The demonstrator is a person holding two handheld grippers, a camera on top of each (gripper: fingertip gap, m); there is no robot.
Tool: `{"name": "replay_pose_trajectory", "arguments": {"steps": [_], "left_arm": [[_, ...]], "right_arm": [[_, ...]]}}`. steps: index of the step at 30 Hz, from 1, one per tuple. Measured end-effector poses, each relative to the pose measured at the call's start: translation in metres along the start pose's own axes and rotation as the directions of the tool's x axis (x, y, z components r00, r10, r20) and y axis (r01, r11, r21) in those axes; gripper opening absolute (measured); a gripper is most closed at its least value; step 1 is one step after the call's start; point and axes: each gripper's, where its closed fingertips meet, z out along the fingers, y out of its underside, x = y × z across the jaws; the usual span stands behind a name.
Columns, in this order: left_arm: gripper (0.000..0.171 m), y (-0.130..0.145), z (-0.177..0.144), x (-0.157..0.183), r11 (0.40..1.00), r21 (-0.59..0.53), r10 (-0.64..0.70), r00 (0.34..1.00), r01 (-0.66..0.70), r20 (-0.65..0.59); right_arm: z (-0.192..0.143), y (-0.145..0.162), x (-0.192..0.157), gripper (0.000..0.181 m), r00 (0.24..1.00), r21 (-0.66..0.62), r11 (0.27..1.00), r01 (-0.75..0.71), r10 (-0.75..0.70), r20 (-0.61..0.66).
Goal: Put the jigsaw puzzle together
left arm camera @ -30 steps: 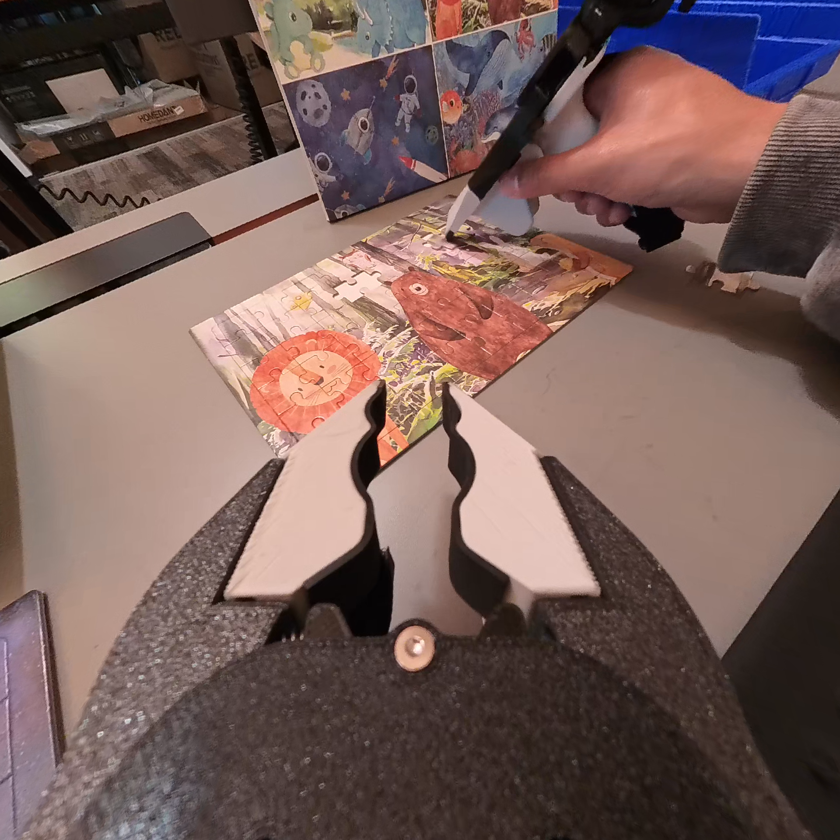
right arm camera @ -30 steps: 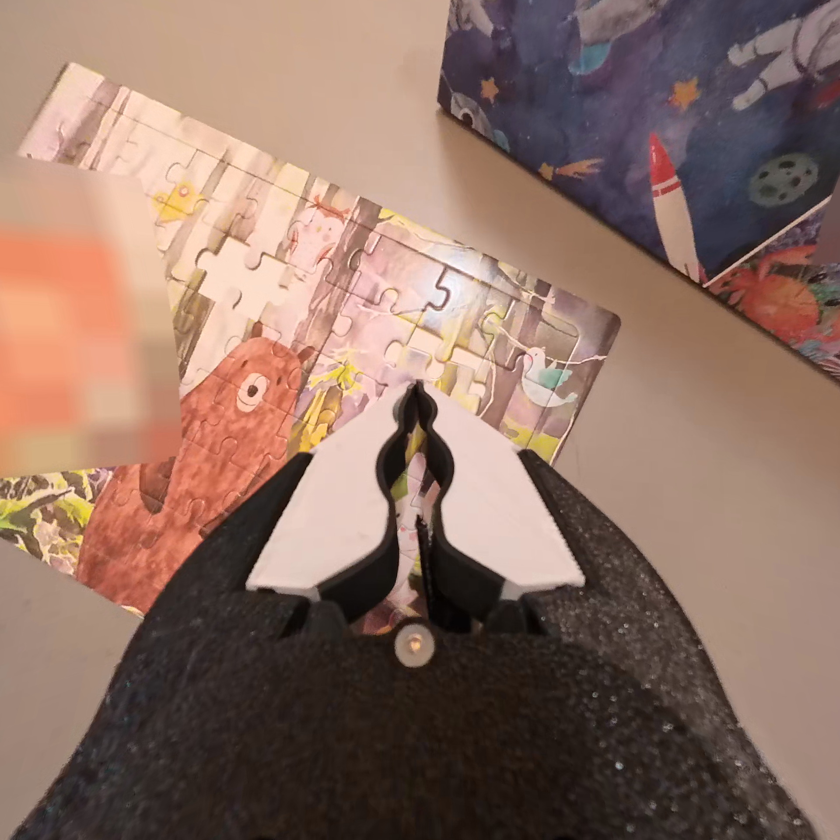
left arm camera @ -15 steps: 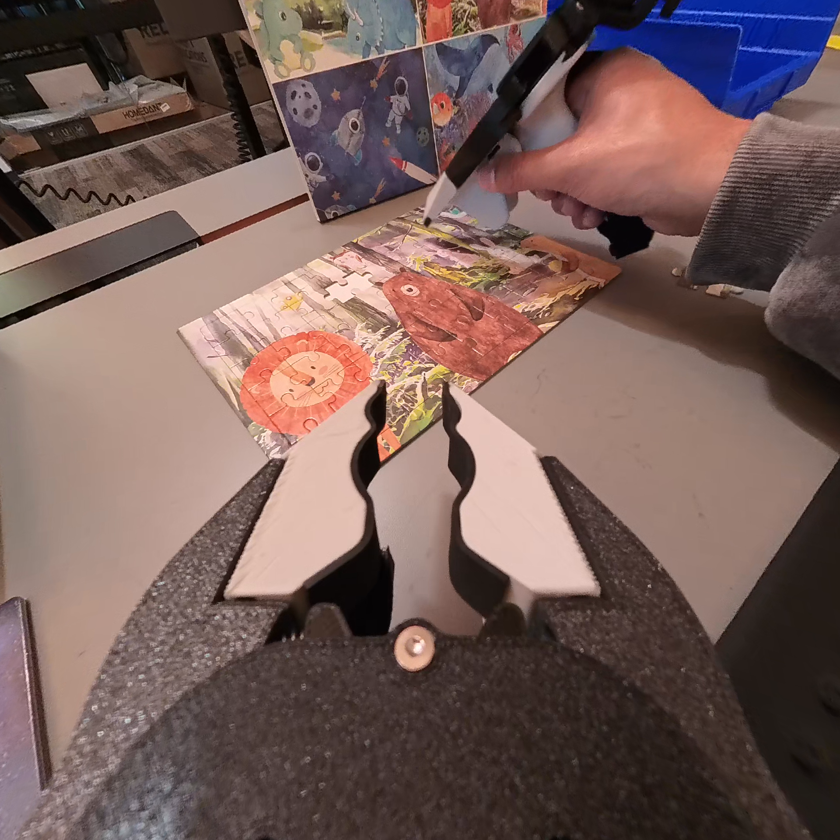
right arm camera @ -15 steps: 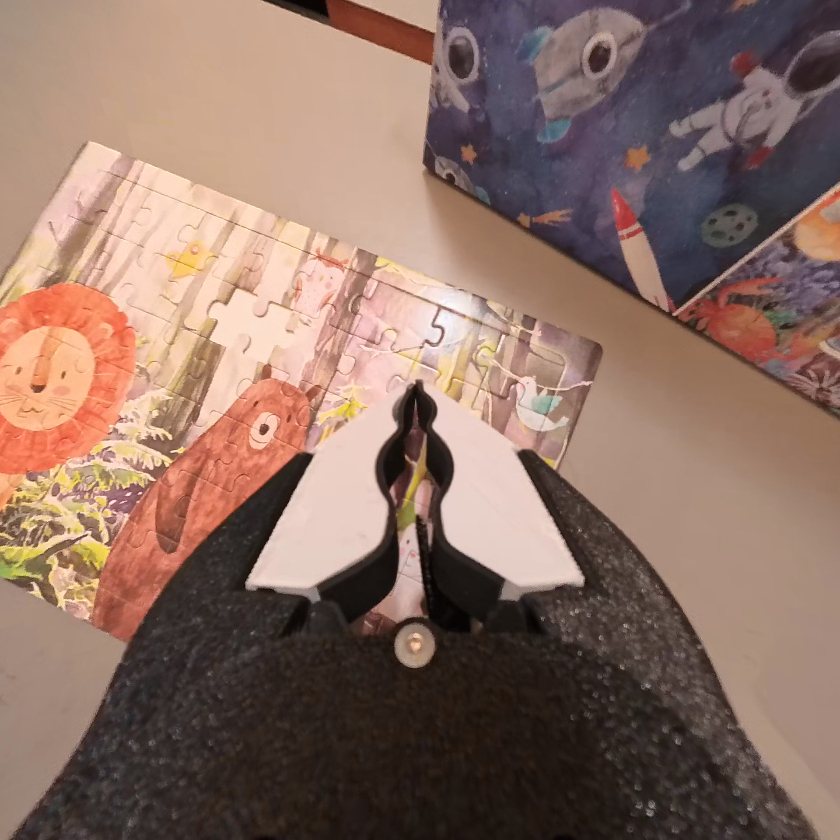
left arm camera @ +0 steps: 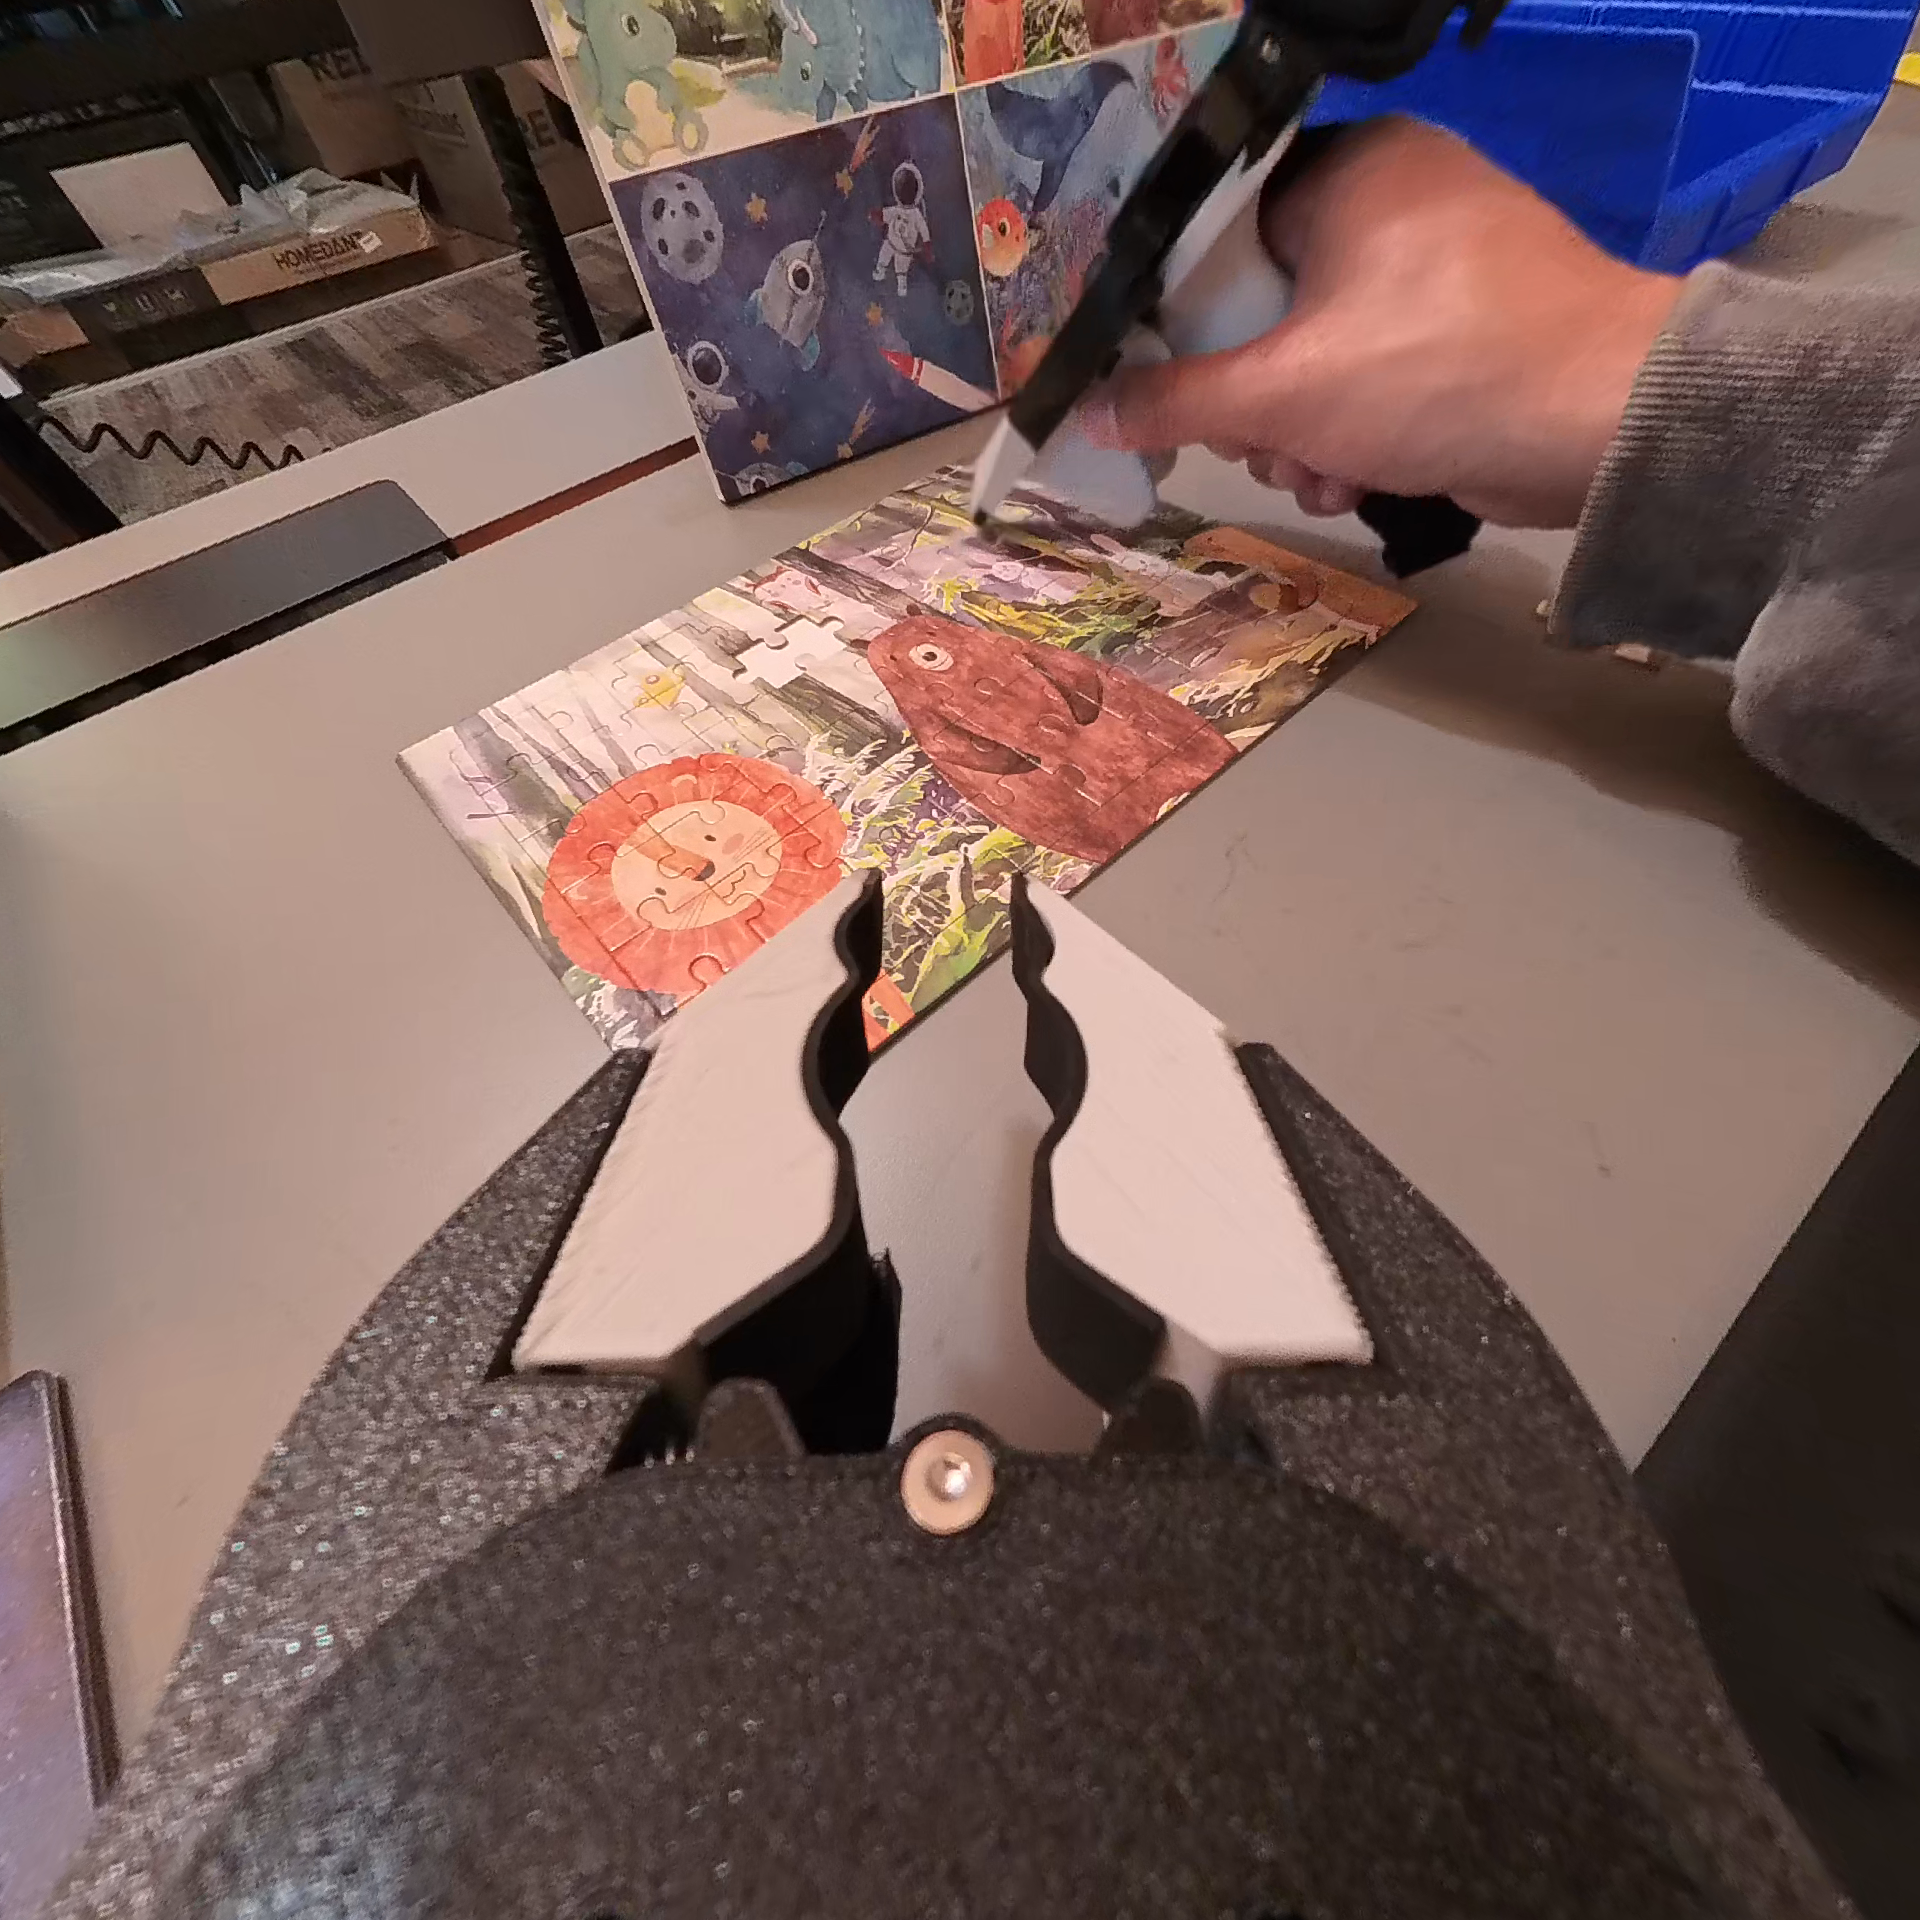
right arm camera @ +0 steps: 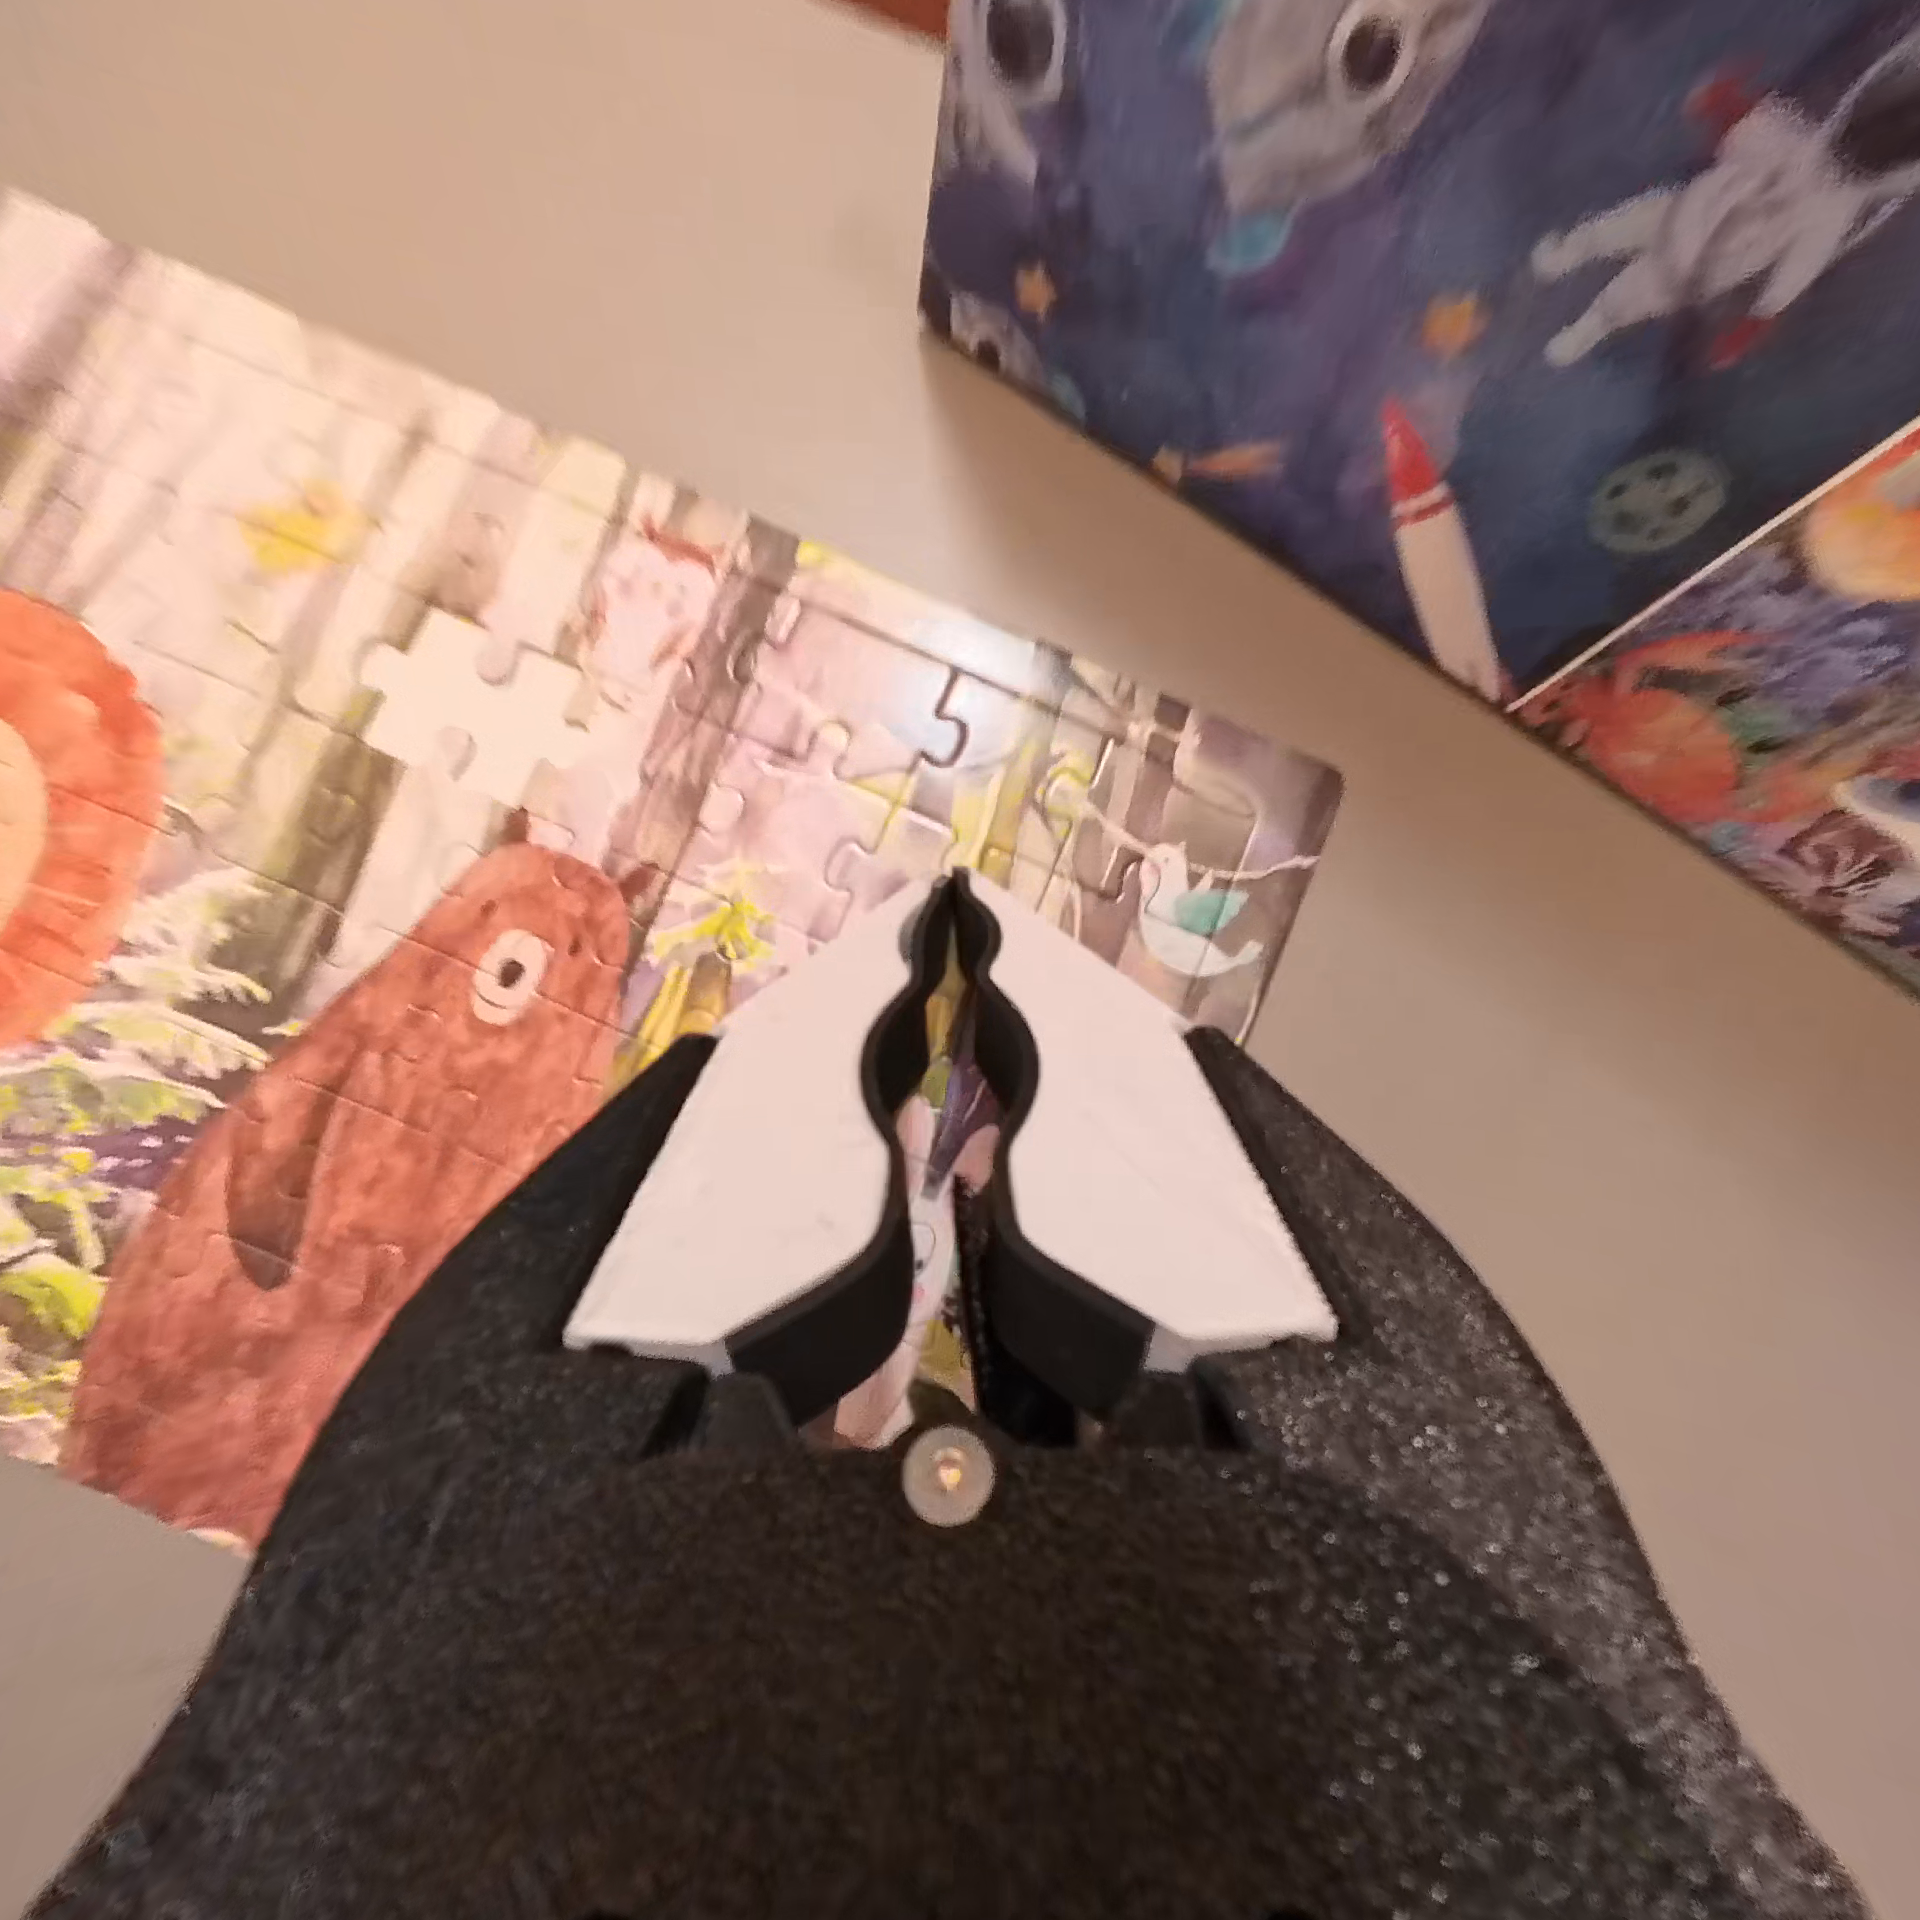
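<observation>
The jigsaw puzzle with an orange lion and a brown bear lies flat on the grey table. A pale piece-shaped patch shows in its upper middle, also in the right wrist view. My left gripper is open and empty, hovering at the puzzle's near edge. My right gripper is shut, its tips down on the puzzle near the white bird. In the left wrist view its tips touch the puzzle's far edge. I see no piece between its jaws.
The picture-covered puzzle box stands upright just behind the puzzle, close to the right gripper. A blue bin is at the back right. A loose piece lies by the sleeve. A dark flat panel sits at the left. There is about 25 cm between the tips of the two grippers.
The right gripper lifted a little off the puzzle, then came back down near its far edge, staying shut. The left gripper stayed open and barely shifted.
</observation>
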Motion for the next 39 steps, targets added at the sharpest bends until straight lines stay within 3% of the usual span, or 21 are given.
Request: {"name": "replay_pose_trajectory", "arguments": {"steps": [6,10,13,18,19,21,23,26,30,32,36,39], "left_arm": [[0.024,0.001,0.0,0.0,1.0,-0.002,0.003,1.0,-0.003,0.002],[0.024,0.001,0.001,0.001,1.0,-0.006,0.007,1.0,-0.007,0.0],[0.024,0.002,0.001,0.001,1.0,-0.011,-0.002,1.0,0.002,-0.006],[0.024,0.003,0.001,0.002,1.0,-0.015,-0.006,1.0,0.005,-0.011],[0.024,0.003,0.001,0.002,1.0,-0.016,-0.008,1.0,0.007,-0.012],[0.024,0.004,0.002,0.002,1.0,-0.019,-0.007,1.0,0.007,-0.016],[0.024,0.005,0.002,0.004,1.0,-0.027,0.0,1.0,0.0,-0.018],[0.024,0.007,0.004,0.005,0.999,-0.04,0.024,1.0,-0.025,-0.012],[0.024,0.008,0.004,0.011,0.996,-0.047,0.071,0.997,-0.072,-0.012],[0.024,0.004,0.004,0.027,0.997,-0.022,0.073,0.994,-0.075,-0.085],[0.026,-0.019,0.002,0.086,0.999,0.027,0.048,0.933,-0.041,-0.357],[0.033,-0.016,0.008,0.137,0.973,-0.09,0.133,0.841,-0.211,-0.525]], "right_arm": [[-0.016,-0.017,0.015,0.0,0.998,0.116,0.993,0.003,0.005,-0.066],[-0.003,0.005,0.012,0.0,0.999,0.019,1.0,-0.003,0.004,-0.037],[-0.008,0.006,0.015,0.0,0.999,0.044,0.999,-0.011,0.014,-0.053],[-0.09,-0.004,0.016,0.0,0.998,0.192,0.979,0.06,-0.058,-0.019],[-0.106,0.01,0.016,0.008,0.997,0.177,0.981,0.078,-0.079,-0.001],[-0.13,0.056,0.004,0.041,0.987,0.066,0.995,0.075,-0.084,0.14],[-0.15,0.108,0.0,0.043,0.975,-0.032,0.996,0.084,-0.076,0.208],[-0.166,0.167,0.007,0.044,0.982,-0.08,0.986,0.146,-0.135,0.13],[-0.168,0.188,0.007,0.041,0.992,-0.04,0.997,0.069,-0.064,0.113],[-0.17,0.188,0.019,0.039,0.995,0.028,0.998,0.063,-0.065,0.078],[-0.182,0.173,0.05,0.035,0.999,0.236,0.972,-0.001,-0.008,0.039],[-0.191,0.159,0.049,0.034,0.997,0.372,0.927,-0.053,0.026,0.079]]}}
